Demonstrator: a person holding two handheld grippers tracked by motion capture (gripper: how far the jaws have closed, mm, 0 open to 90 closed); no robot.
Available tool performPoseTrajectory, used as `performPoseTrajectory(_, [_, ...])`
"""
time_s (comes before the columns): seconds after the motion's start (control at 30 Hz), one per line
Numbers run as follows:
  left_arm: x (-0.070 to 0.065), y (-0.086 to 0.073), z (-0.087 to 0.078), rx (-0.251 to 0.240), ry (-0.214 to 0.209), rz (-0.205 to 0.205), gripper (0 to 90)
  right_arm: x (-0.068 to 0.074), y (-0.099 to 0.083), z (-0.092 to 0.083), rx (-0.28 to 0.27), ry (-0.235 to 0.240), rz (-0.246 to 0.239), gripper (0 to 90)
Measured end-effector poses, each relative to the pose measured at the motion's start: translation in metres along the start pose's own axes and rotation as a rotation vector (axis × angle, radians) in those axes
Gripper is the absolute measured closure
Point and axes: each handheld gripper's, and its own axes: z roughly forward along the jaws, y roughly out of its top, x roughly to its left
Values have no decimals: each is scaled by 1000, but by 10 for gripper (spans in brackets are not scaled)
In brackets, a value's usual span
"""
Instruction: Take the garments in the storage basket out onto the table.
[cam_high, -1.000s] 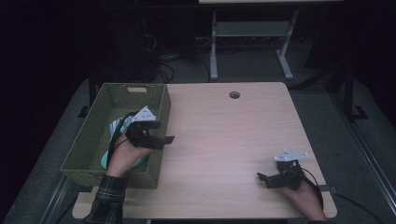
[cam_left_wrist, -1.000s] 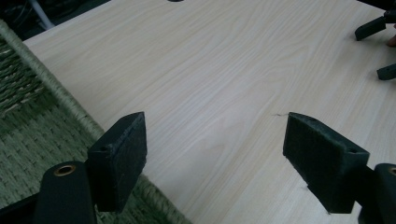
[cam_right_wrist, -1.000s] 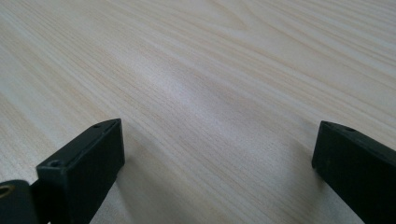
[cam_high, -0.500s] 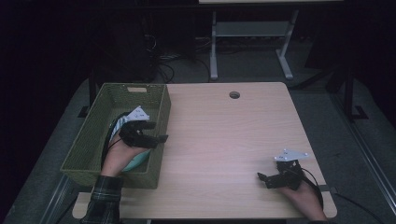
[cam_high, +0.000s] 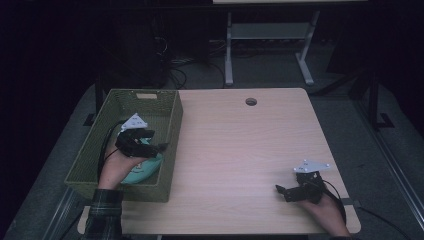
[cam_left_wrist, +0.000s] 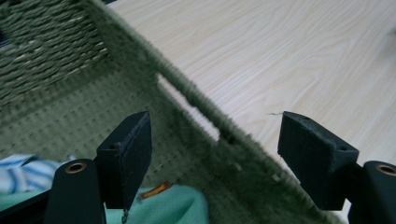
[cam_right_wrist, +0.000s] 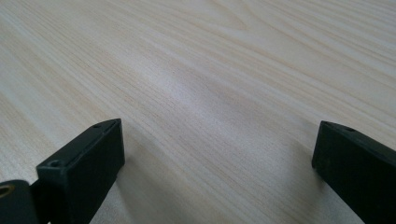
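The left gripper (cam_high: 150, 141) hangs over the basket (cam_high: 170, 112), jaws apart, apparently to take the cloth (cam_left_wrist: 182, 205); the right gripper (cam_high: 287, 192), jaws also apart, idles on the table (cam_high: 240, 150).

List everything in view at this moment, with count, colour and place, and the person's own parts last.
woven basket: one, olive green, on the table's left part.
mint-green cloth: one, lying inside the basket, under the left tongs.
blue-and-white striped cloth: one, inside the basket beside the green cloth.
table: one, light wood, with a round hole near its far edge.
metal stand: one, pale grey, on the floor behind the table.
cables: several, dark, on the floor behind the basket.
left tongs: one pair, black, open, over the basket's inside by its right wall.
right tongs: one pair, black, open, low over bare table near the front right.
left hand: one, with a plaid sleeve, in the basket.
right hand: one, at the table's front right edge.
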Motion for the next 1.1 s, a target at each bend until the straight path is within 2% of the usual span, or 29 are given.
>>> performPoseTrajectory(0.3, [13, -10, -5, 13, 31, -26, 288, 0, 0, 0, 0, 0, 0, 22])
performPoseTrajectory(0.53, [20, -17, -6, 22, 41, -26, 287, 0, 0, 0, -1, 0, -1, 21])
performPoseTrajectory(0.77, [29, -29, 1, 38, 30, -32, 286, 0, 0, 0, 0, 0, 0, 21])
performPoseTrajectory(0.97, [33, -34, 3, 55, 20, -22, 285, 0, 0, 0, 0, 0, 0, 21])
performPoseTrajectory(1.0, [33, -35, 4, 38, 13, -35, 285, 0, 0, 0, 0, 0, 0, 21])
performPoseTrajectory(1.1, [34, -37, 6, 61, -1, -45, 286, 0, 0, 0, 0, 0, 0, 22])
